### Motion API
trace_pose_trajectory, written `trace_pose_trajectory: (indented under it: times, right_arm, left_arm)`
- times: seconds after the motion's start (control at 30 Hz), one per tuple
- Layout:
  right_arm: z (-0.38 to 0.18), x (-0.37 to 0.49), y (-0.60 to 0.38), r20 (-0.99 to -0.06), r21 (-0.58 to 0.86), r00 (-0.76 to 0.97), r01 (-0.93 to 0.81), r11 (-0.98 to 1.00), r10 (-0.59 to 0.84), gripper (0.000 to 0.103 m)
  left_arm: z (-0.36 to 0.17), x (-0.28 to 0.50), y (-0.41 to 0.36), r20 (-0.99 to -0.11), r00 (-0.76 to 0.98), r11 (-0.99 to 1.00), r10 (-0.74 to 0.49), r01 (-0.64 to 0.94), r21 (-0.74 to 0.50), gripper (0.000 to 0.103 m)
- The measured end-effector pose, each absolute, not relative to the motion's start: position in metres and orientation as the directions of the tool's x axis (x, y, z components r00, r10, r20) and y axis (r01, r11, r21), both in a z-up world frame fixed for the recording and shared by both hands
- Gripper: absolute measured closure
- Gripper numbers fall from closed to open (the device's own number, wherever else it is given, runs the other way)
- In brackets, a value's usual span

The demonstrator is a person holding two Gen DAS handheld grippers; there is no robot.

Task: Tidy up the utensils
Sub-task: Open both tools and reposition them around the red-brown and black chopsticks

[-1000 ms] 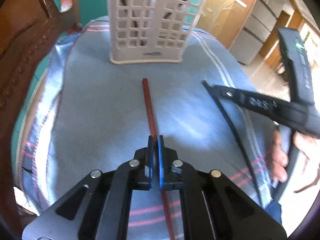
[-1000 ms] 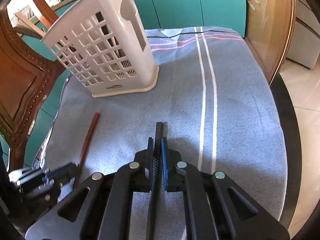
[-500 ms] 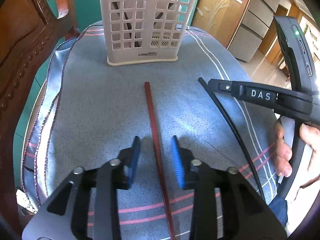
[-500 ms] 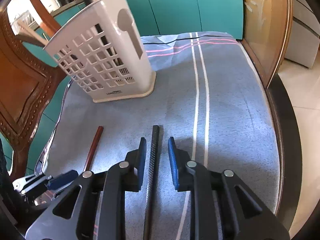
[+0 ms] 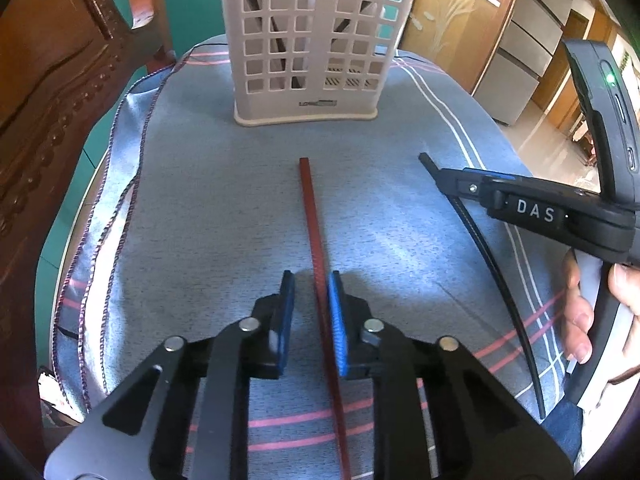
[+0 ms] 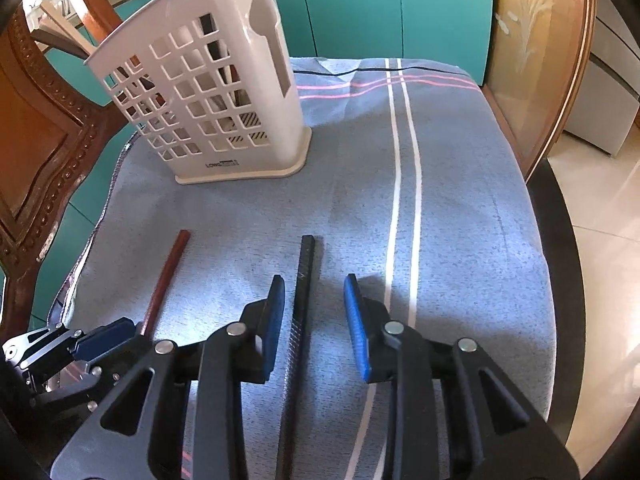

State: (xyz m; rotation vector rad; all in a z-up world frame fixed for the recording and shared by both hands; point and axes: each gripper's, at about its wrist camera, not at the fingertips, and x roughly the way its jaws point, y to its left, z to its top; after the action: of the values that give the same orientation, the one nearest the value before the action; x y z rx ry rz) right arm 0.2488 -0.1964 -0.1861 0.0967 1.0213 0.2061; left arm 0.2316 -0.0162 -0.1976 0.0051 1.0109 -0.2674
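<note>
**Both tools parted over two sticks on the cloth**

Nearest in the left wrist view, the left tool is seen with its blue pads parted; the red stick lies between them, close against the right pad, not clamped. In the right wrist view, the right tool is spread wider, and the black stick lies between its pads, nearer the left one, untouched by either. Both sticks rest flat on the blue striped cloth covering the tabletop, well apart from each other, pointing away. Farther off, the white perforated utensil holder stands upright on the cloth, with several utensils seen inside through its holes. A carved wooden chair is seen at far left.
</note>
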Motion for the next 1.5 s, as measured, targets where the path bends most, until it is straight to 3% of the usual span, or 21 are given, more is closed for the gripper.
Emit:
trace_pose_trajectory:
  times: [0.57, 0.83, 1.0, 1.1, 1.5]
  right_arm:
    - [-0.187, 0.25, -0.197, -0.835, 0.181, 0.506, -0.119, 0.976, 0.216, 0.072]
    - [-0.185, 0.25, -0.199, -0.833, 0.183, 0.51, -0.111, 0.977, 0.214, 0.071]
    - [-0.183, 0.25, -0.202, -0.83, 0.193, 0.515, -0.101, 0.976, 0.217, 0.07]
    - [-0.182, 0.249, -0.2, -0.827, 0.194, 0.517, -0.108, 0.975, 0.222, 0.07]
    - [-0.183, 0.25, -0.199, -0.832, 0.169, 0.518, -0.101, 0.98, 0.197, 0.07]
  left_arm:
    - [-0.192, 0.228, -0.002, -0.827, 0.515, 0.971, -0.225, 0.185, -0.15, 0.086]
    - [-0.189, 0.226, -0.001, -0.828, 0.516, 0.973, -0.218, 0.177, -0.146, 0.071]
    - [-0.183, 0.244, 0.003, -0.829, 0.507, 0.97, -0.235, 0.17, -0.172, 0.069]
    - [-0.178, 0.258, -0.004, -0.832, 0.506, 0.969, -0.227, 0.202, -0.142, 0.063]
    - [-0.19, 0.297, -0.024, -0.871, 0.481, 0.977, -0.099, 0.212, 0.006, 0.063]
